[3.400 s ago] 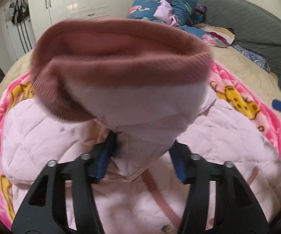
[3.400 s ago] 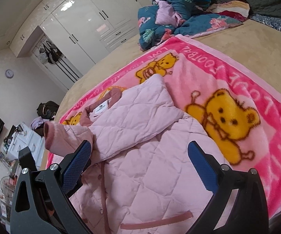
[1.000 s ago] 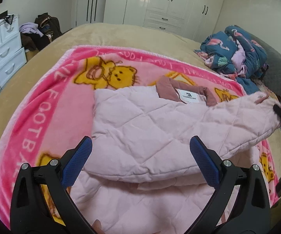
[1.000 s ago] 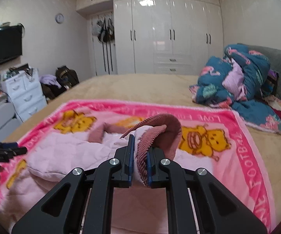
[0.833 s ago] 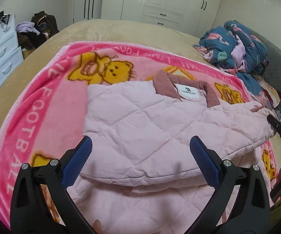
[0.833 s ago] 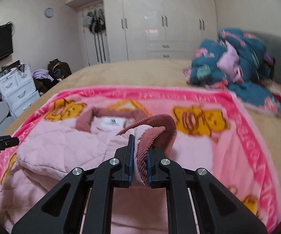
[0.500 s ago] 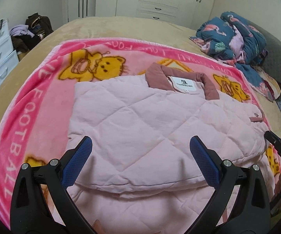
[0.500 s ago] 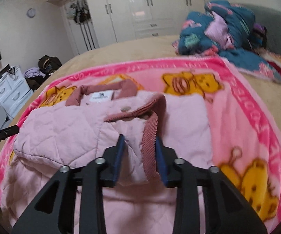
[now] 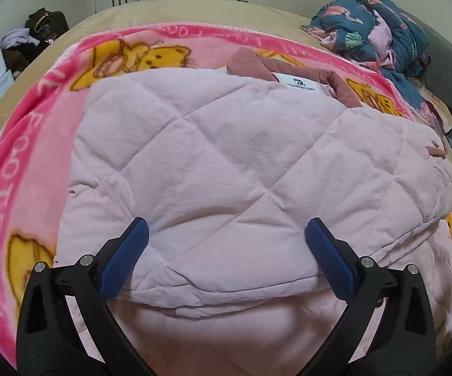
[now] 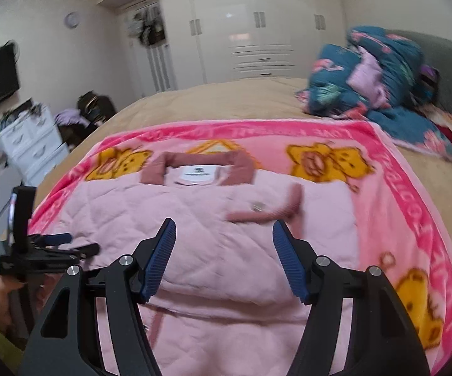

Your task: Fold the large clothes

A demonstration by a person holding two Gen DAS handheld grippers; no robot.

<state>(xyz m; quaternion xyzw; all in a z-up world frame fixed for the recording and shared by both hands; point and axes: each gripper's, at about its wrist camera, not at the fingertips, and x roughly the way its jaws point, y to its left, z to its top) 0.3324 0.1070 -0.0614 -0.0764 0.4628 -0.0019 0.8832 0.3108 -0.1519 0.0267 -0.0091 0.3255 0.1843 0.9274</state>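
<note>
A pale pink quilted jacket (image 9: 226,163) lies on a pink bear-print blanket (image 9: 22,131), with both sleeves folded across its body. Its dusty-rose collar (image 9: 251,65) with a white label points away from me. My left gripper (image 9: 226,250) is open and empty, low over the near fold of the jacket. In the right wrist view the jacket (image 10: 213,250) fills the middle, its rose cuff (image 10: 276,210) lying flat on top. My right gripper (image 10: 224,250) is open and empty just above it. The left gripper (image 10: 66,247) shows at the left edge there.
The blanket (image 10: 414,194) covers a tan bed (image 10: 226,100). A heap of blue patterned bedding (image 10: 367,75) lies at the far right by a grey headboard (image 10: 439,59). White wardrobes (image 10: 257,25), a white drawer unit (image 10: 28,144) and dark bags (image 10: 97,106) stand beyond the bed.
My right gripper carried the sleeve cuff across the jacket, laid it flat and opened, letting it go. My left gripper, open throughout, moved in lower over the jacket.
</note>
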